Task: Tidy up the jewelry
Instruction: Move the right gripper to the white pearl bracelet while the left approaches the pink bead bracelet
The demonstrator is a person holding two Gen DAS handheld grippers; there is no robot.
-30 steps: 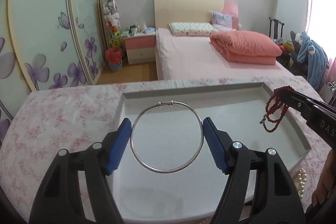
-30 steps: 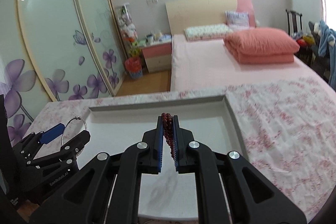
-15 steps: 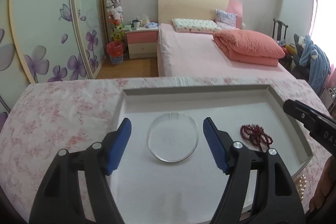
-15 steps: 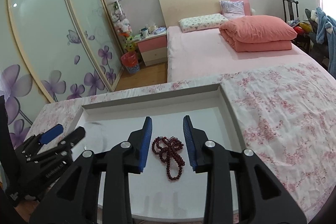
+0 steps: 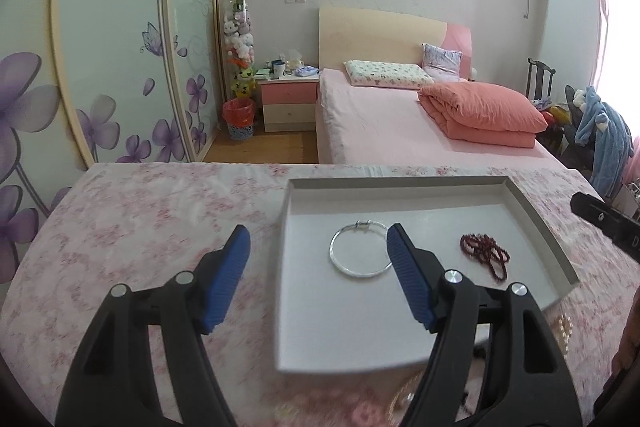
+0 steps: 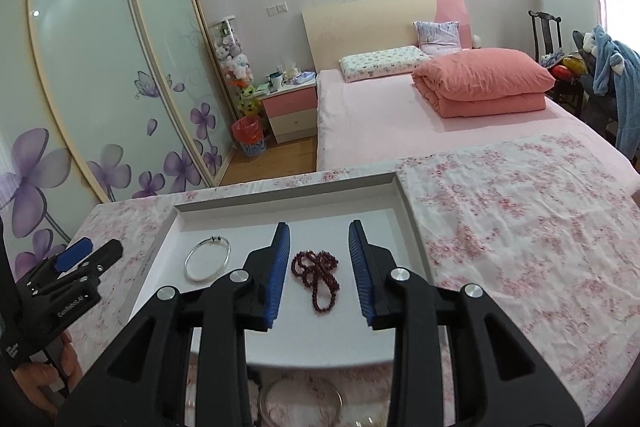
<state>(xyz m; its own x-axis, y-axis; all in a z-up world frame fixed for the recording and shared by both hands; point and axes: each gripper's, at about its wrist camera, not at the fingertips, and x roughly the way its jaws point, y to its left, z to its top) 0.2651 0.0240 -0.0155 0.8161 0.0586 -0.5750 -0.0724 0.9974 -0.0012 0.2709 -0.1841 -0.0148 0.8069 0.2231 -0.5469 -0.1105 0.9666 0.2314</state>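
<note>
Both claws, left claw (image 5: 318,277) and right claw (image 6: 319,273), are found released, empty. Silver bangle (image 5: 361,249) judged rigid, light, slippery: rim grip advised. Red bead strand (image 6: 316,275) judged limp.

We note a thin silver metal bangle (image 5: 361,250), polished and glossy, lying on a shallow white tray (image 5: 344,323) with a smooth matt floor. The dark red bead strand (image 6: 316,273) looks glassy, with small highlights. The pink floral cloth (image 6: 520,247) under the tray is matt and creased. Both grippers show matt black plastic arms, ribbed blue pads (image 6: 278,277) and shiny metal pivot pins (image 5: 453,277).
</note>
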